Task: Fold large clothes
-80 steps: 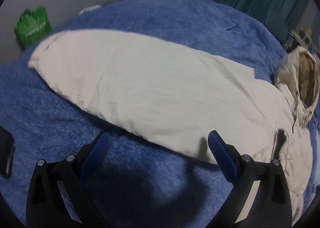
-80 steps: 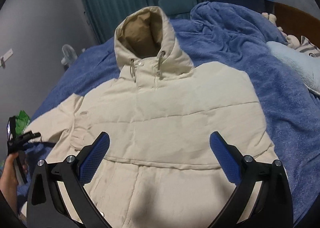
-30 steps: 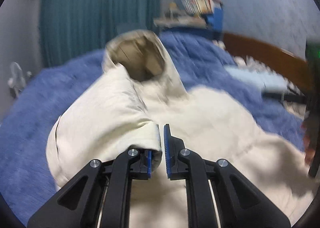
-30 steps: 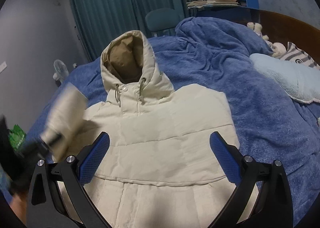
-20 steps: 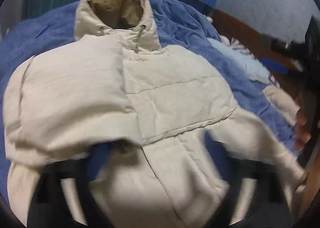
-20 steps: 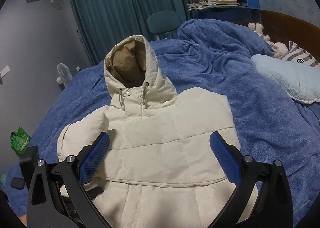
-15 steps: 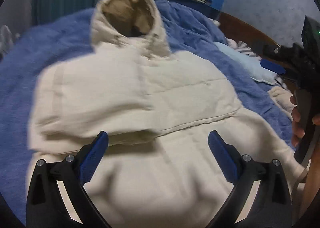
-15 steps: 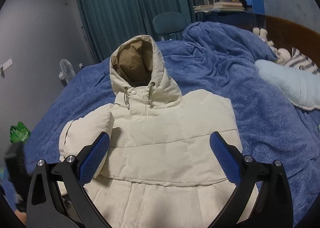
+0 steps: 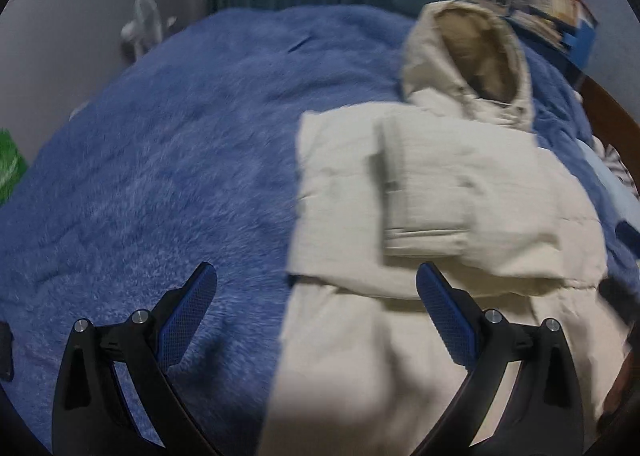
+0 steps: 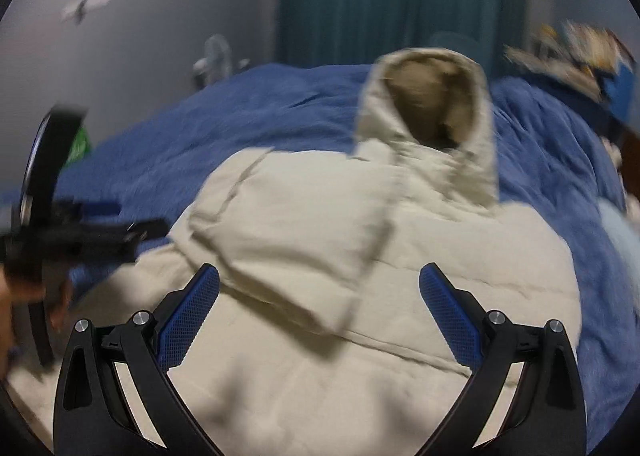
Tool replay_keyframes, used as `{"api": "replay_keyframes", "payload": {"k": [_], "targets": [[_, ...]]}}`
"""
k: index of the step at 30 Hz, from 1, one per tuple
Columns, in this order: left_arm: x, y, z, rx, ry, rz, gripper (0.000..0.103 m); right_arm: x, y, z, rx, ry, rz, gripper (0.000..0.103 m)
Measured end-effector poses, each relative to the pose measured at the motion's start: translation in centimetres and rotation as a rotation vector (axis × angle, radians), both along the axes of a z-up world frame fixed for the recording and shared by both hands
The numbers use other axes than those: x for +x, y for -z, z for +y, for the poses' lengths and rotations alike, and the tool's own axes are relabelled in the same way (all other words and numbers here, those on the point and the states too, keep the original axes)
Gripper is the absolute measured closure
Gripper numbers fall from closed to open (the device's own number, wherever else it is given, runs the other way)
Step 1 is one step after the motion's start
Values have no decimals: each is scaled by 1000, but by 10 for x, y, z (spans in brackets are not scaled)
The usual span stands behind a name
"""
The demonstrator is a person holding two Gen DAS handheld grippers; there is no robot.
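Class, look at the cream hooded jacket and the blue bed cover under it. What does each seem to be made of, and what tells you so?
Cream hooded jacket: probably padded woven fabric with a matte finish; it looks puffy, with stitched seams across the body, though the picture is blurred. Blue bed cover: likely plush fleece or a similar pile fabric; its surface looks fuzzy and mottled, without shine.

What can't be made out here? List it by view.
- Left wrist view: jacket hem, cut off by the bottom edge.
- Left wrist view: shelf items, blurred.
- Right wrist view: left gripper, smeared by motion.
- Right wrist view: jacket's right-hand sleeve, not visible.
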State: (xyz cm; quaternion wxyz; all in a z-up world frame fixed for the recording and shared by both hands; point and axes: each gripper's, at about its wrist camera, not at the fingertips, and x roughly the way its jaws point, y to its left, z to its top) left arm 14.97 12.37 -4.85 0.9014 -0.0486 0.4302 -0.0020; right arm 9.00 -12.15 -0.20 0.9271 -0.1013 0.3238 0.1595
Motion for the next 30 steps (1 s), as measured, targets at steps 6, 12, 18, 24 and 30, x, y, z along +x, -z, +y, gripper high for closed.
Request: {"api": "replay_keyframes", "payload": {"k": [6,12,18,24,30], "targets": [[18,29,12,-6,-13,85,8,9,44,52,-285,-63,-75,32],[29,33,2,6,4,79,8,17,49,44,-284,-12,-90,77],[35,31,-4,-10,14,59,8,30,16,-10,-34,157,-93,88],[33,32,-8,-1,27,60,8,49,3,-66,69,342,-30,87],[33,33,-11,7,32,64,8,64,18,-94,101,411,46,86]]}}
